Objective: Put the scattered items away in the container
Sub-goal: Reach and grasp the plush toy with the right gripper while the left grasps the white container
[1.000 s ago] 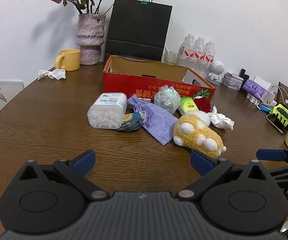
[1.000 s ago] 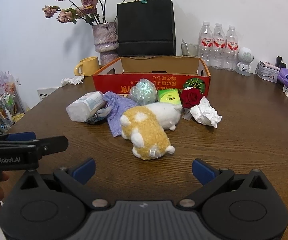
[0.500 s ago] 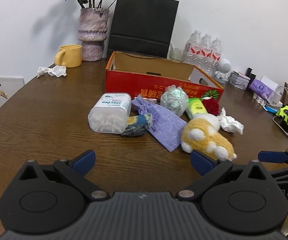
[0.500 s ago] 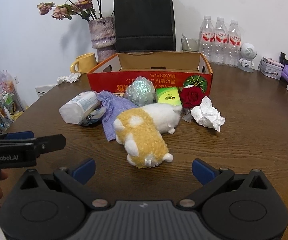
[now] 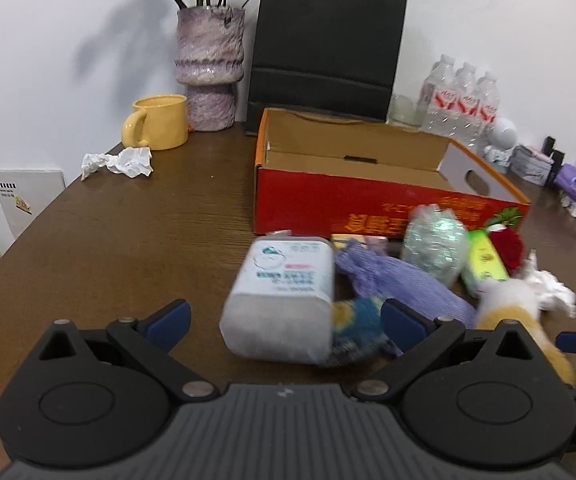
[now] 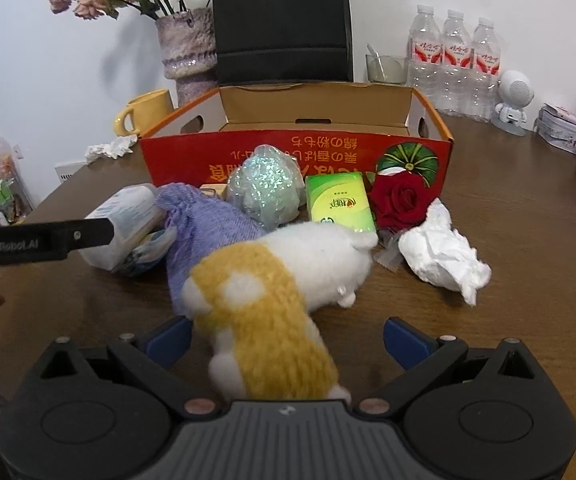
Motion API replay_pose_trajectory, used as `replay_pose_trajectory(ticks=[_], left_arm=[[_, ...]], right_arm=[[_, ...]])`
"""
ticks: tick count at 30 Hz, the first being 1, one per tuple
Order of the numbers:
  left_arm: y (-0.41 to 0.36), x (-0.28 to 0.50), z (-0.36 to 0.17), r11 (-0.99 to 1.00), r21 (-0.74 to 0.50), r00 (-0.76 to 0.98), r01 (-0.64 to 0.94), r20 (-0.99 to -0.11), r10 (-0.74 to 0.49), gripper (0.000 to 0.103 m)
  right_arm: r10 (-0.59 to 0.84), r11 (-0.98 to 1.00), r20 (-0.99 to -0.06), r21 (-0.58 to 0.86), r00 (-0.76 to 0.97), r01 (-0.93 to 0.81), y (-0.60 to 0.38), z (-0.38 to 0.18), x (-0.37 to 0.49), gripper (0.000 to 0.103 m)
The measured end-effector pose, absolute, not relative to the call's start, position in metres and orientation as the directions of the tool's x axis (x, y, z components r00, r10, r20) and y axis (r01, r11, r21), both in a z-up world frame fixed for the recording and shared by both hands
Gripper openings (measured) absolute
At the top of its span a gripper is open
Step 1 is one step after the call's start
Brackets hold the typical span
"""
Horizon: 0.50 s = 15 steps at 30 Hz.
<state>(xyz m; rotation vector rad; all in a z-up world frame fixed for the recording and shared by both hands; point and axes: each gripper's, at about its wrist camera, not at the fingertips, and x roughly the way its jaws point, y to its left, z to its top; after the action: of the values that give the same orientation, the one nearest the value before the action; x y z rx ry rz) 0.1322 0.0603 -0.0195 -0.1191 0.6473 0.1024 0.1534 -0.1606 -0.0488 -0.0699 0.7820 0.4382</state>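
Note:
An open red cardboard box (image 5: 367,208) (image 6: 288,156) stands on the brown table, with items heaped in front of it. My left gripper (image 5: 284,320) is open, its fingers on either side of a clear plastic tub of cotton swabs (image 5: 284,304). My right gripper (image 6: 286,340) is open around the rear of a yellow and white plush toy (image 6: 272,280). Beside these lie a purple pouch (image 6: 208,220), a glittery ball (image 6: 266,188), a green tissue pack (image 6: 339,204), a red rose (image 6: 401,200) and a crumpled white tissue (image 6: 443,256).
A yellow mug (image 5: 160,128), a vase with dried flowers (image 5: 210,68) and a black paper bag (image 5: 323,48) stand behind the box. Water bottles (image 6: 453,64) and a small white robot figure (image 6: 513,102) stand at the back right. Another crumpled tissue (image 5: 120,162) lies at the left.
Both grippers have moved forward toward the heap. The left one now straddles the cotton swab tub, and the right one now straddles the plush toy. Both stayed open.

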Motion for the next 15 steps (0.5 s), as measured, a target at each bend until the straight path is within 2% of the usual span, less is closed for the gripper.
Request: replay_pose_trajectory(ticks=[3,4,6,7,8,15], left_arm=[[0.067,0.148,-0.03,0.988,-0.066,0.776,-0.137,-0.628,0.066,0.103],[0.068,0.152,-0.033,0.988,-0.067,0.771,-0.138,-0.634,0.065,0.103],[0.071,0.156,-0.039,0.989,-0.078,0.769,-0.127,-0.637,0.048,0.1],[0.071,0.156,-0.041,0.989,-0.088,0.77,-0.118,-0.637,0.036,0.086],[0.072,0.155,-0.043,0.989,-0.101,0.769,-0.109,-0.639,0.02,0.066],[0.067,0.142,-0.041,0.991,-0.109,0.789,-0.073,-0.614,-0.01,0.067]], right_arm=[[0.367,0.899,-0.704,0.101,0.609,-0.425,-0.154,-0.054,0.165,0.097],[0.371,0.896,-0.706,0.101,0.604,-0.433,-0.152,-0.055,0.168,0.091],[0.396,0.883,-0.701,0.115,0.592,-0.455,-0.148,-0.057,0.171,0.075],[0.418,0.873,-0.693,0.13,0.587,-0.469,-0.148,-0.057,0.172,0.053],[0.434,0.867,-0.687,0.141,0.583,-0.478,-0.147,-0.056,0.172,0.053],[0.45,0.862,-0.656,0.142,0.606,-0.487,-0.145,-0.05,0.169,0.052]])
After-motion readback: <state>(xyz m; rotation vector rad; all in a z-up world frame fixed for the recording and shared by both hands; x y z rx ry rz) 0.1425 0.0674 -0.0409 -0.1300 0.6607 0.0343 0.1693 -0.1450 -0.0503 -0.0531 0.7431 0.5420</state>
